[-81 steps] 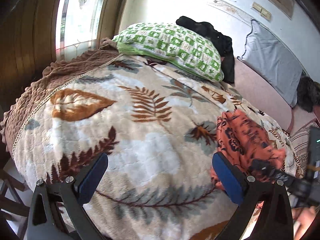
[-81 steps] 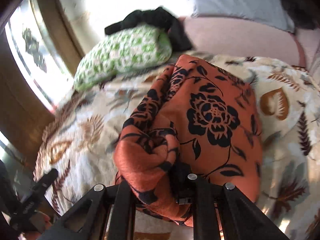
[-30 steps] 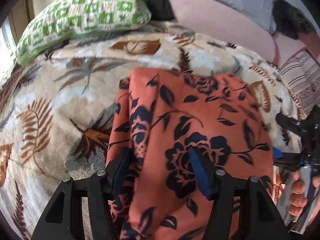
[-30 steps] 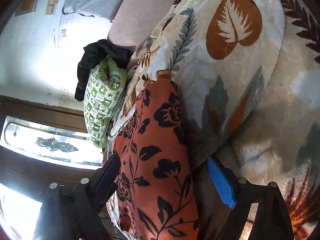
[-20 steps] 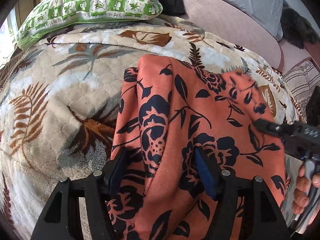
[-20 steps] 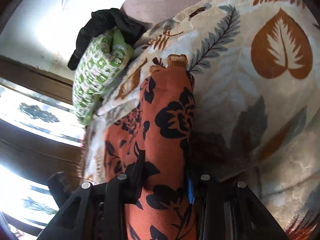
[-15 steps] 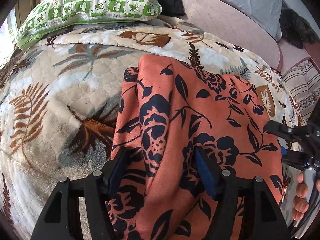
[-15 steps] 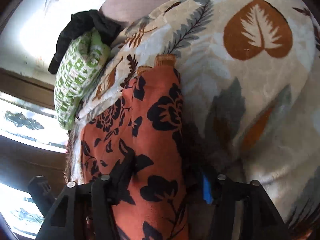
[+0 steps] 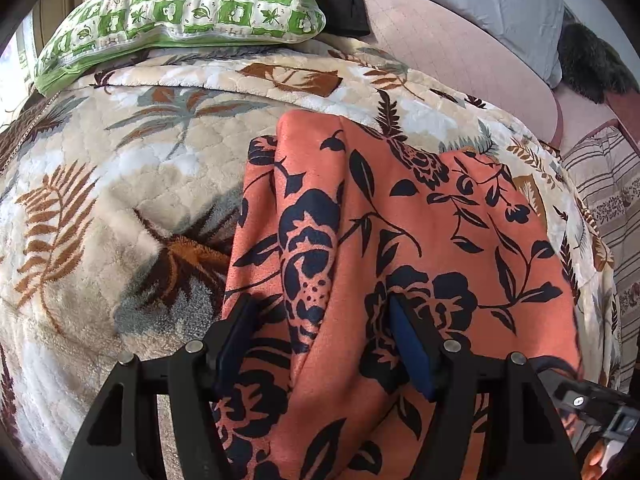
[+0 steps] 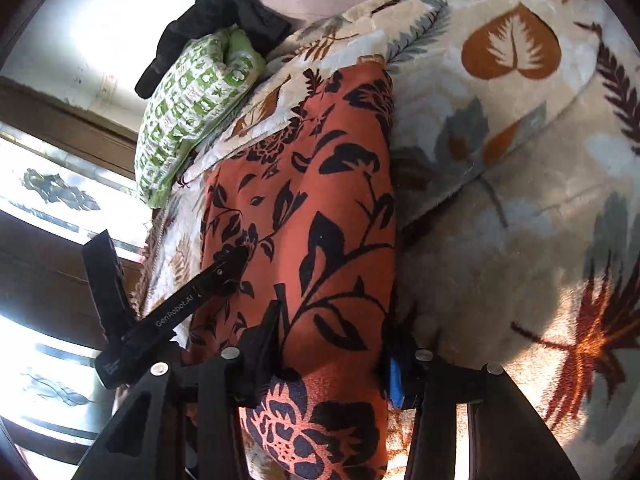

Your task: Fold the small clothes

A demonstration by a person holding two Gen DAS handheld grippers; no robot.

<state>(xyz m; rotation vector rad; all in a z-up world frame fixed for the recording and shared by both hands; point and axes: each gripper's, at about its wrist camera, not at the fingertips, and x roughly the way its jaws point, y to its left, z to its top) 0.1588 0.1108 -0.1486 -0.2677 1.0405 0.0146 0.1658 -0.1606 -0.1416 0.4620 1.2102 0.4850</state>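
Both the left gripper (image 9: 320, 332) and the right gripper (image 10: 332, 344) pinch the near edge of the orange cloth (image 9: 400, 216), probably to keep it stretched flat on the blanket (image 9: 120, 184) for a fold.

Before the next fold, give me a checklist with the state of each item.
1. Left gripper has cloth between its fingers: ok, a ridge of the orange floral garment sits there.
2. Right gripper has cloth between its fingers: ok.
3. Grips fully tight: cannot tell; the fingers flank bunched fabric.
4. Garment lying flat on the blanket: not ok, a raised fold runs along its left side.
5. Far edge of the garment free of the green pillow: ok, blanket shows between them.
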